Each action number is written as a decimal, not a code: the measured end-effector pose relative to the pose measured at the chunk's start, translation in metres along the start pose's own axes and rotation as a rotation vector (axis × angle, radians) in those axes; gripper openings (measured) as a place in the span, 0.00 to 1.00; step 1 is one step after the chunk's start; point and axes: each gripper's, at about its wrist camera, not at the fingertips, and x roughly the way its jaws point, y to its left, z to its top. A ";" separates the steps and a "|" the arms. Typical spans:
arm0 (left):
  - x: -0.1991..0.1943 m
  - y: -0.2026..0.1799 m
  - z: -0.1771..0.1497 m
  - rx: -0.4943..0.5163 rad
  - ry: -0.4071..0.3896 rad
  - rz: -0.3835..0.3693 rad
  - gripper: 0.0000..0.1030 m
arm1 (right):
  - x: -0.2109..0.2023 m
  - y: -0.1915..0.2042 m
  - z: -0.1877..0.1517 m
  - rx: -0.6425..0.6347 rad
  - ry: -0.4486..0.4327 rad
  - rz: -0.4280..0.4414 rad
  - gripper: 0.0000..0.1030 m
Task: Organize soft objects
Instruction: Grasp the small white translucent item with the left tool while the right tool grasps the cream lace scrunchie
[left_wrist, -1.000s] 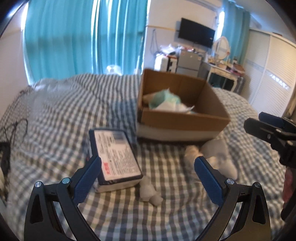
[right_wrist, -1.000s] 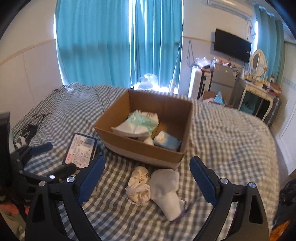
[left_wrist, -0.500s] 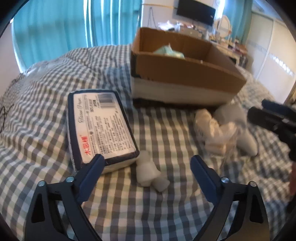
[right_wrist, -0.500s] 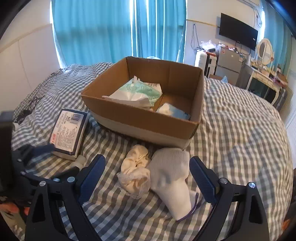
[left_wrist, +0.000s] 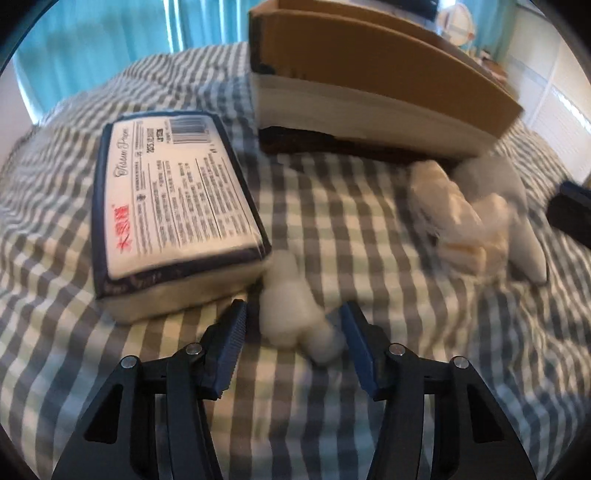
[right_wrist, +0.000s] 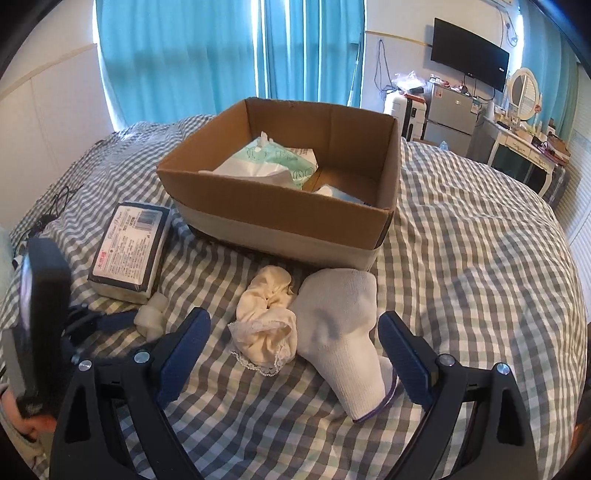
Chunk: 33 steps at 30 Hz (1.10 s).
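Left tool (left_wrist: 293, 325) low over the grey-and-white checked bed (left_wrist: 332, 229), jaws part-open, straddling a small white knotted cloth lump (left_wrist: 295, 317) beside the navy-edged tissue pack (left_wrist: 173, 218), not yet gripping; view blurred. Right tool (right_wrist: 293, 343) wide open, holding nothing, above the cream lace-trimmed fabric bundle (right_wrist: 267, 321) and white ribbed sock (right_wrist: 347, 332); both lie just before the open brown cardboard box (right_wrist: 280, 218), which holds a green-white tissue packet (right_wrist: 277, 158).

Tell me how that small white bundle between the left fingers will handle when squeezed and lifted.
The white bundle looks like rolled cloth, so it probably squashes under the fingers. It seems light. Its lumpy, loosely rolled shape may unroll or droop once lifted.
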 end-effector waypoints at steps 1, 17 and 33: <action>0.003 0.001 0.002 -0.007 0.004 0.002 0.50 | 0.001 0.001 -0.001 -0.002 0.002 0.000 0.90; -0.054 0.016 0.015 -0.040 -0.140 -0.100 0.28 | 0.029 0.026 -0.011 -0.056 0.098 0.080 0.78; -0.042 0.009 -0.001 -0.025 -0.083 -0.125 0.28 | 0.033 0.021 -0.016 -0.018 0.098 0.042 0.09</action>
